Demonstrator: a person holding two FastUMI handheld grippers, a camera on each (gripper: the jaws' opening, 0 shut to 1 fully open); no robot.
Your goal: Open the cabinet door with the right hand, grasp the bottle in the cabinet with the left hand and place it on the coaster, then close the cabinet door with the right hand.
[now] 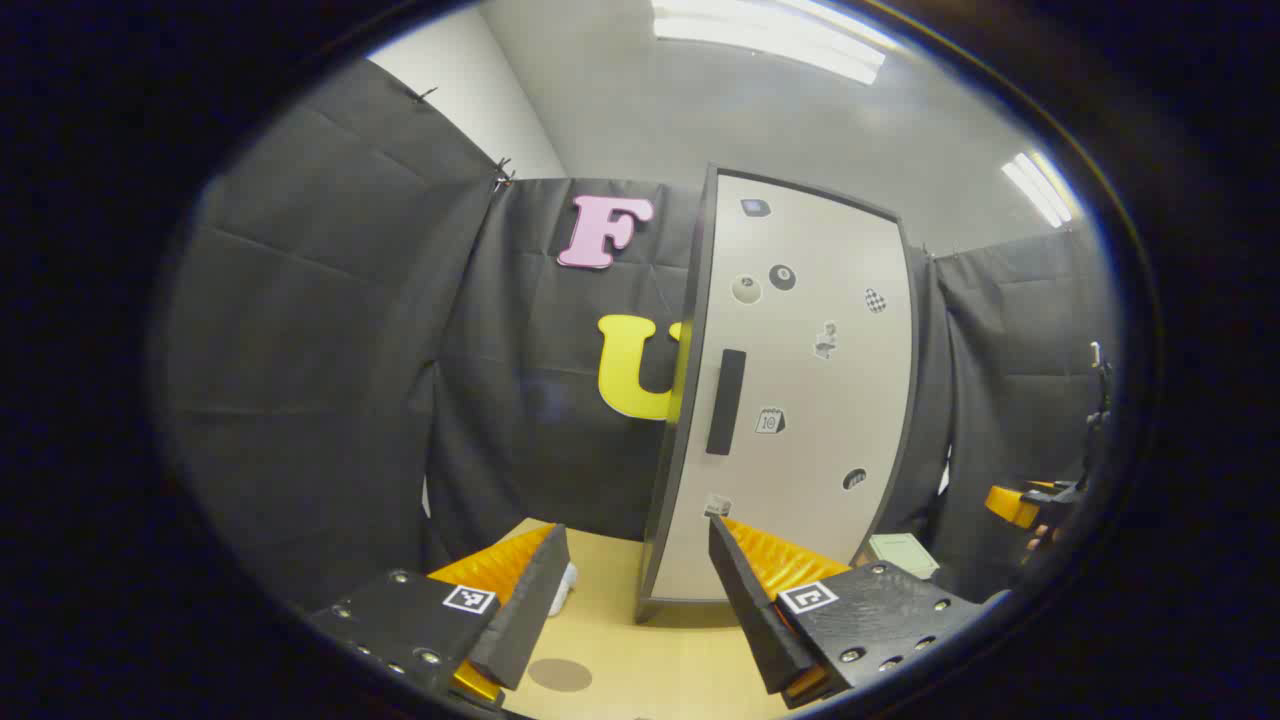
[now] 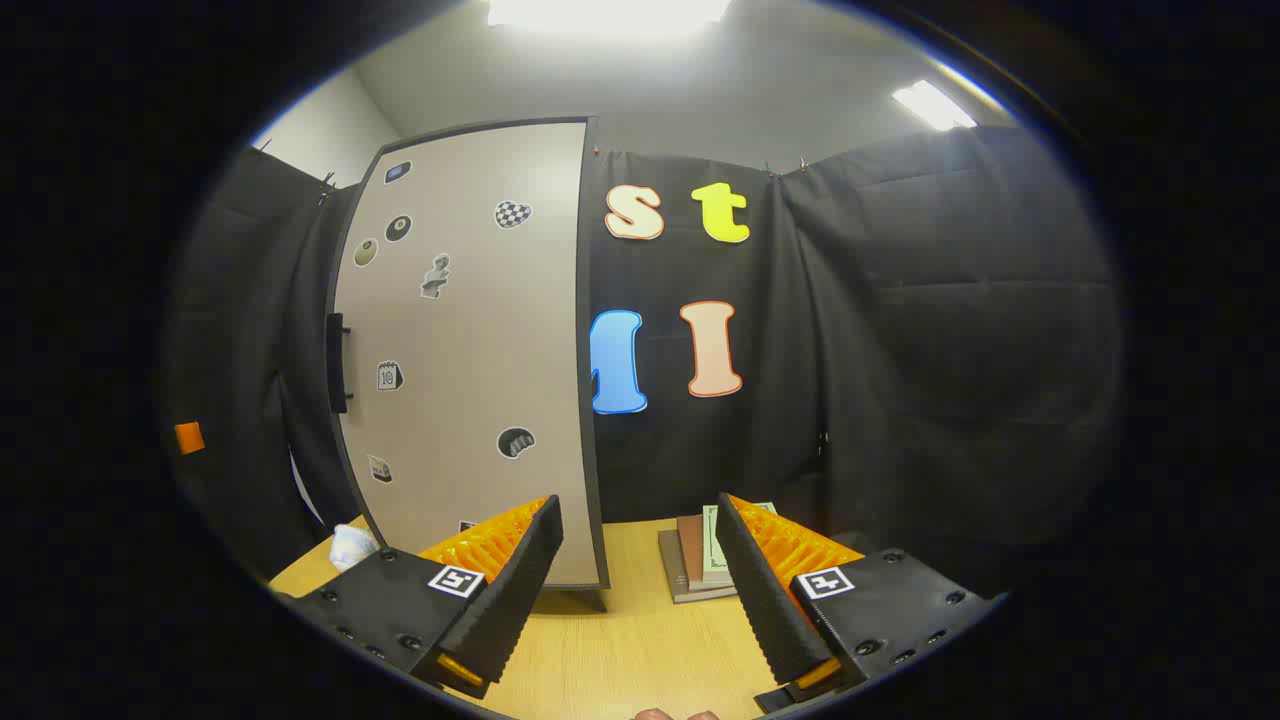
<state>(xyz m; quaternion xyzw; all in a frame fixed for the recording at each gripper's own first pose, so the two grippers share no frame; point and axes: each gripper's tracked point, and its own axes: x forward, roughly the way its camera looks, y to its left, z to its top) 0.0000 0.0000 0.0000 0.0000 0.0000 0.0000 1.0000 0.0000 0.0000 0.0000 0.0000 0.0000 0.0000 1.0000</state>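
Each claw (image 1: 637, 608) carries black screw-studded finger mounts with a square black-and-white marker tag (image 2: 455, 580).

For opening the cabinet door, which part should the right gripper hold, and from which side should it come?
Probably the dark vertical handle on the cabinet door. It is a narrow upright bar that stands out from the panel near its left edge, so the open right gripper should come straight at the front with one finger on each side of the bar, then pull.
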